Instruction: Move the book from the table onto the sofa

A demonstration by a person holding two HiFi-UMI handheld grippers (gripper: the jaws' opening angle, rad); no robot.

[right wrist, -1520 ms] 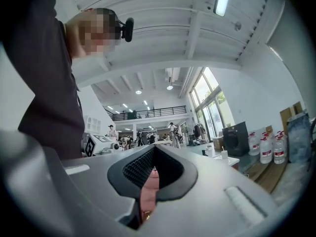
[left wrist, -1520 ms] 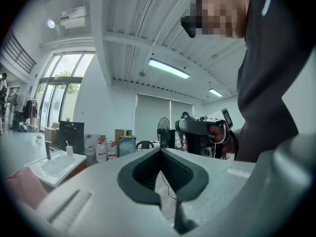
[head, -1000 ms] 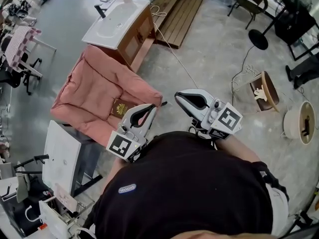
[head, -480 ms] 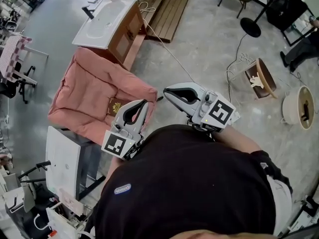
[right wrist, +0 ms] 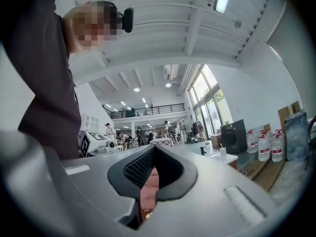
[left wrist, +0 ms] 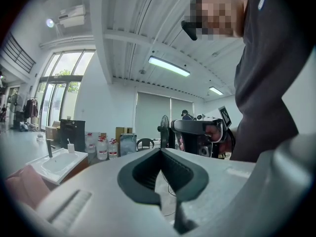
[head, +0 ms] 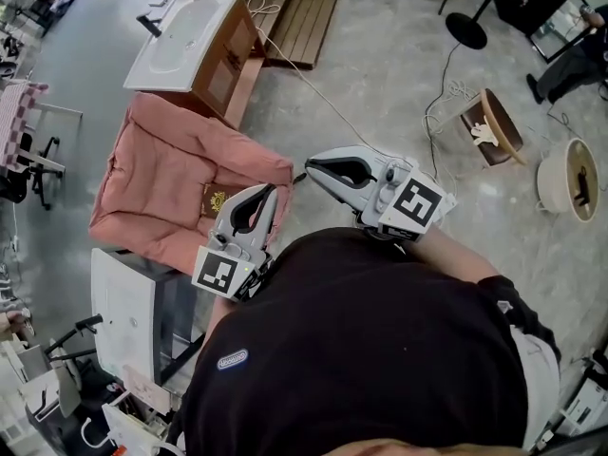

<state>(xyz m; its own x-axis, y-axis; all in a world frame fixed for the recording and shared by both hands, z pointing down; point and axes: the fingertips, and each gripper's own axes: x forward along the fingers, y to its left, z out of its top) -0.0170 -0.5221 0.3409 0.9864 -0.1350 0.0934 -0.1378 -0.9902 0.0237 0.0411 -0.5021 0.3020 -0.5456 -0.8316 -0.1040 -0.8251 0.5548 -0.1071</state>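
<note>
Brown book [head: 218, 200], apparently, on pink sofa [head: 160, 171]

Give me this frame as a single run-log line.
book: lying on pink sofa | left gripper: shut, empty | right gripper: shut, empty | task: looks done

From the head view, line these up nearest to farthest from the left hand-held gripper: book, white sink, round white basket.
1. book, on the pink sofa beside the left hand-held gripper.
2. white sink, top left.
3. round white basket, far right.
</note>
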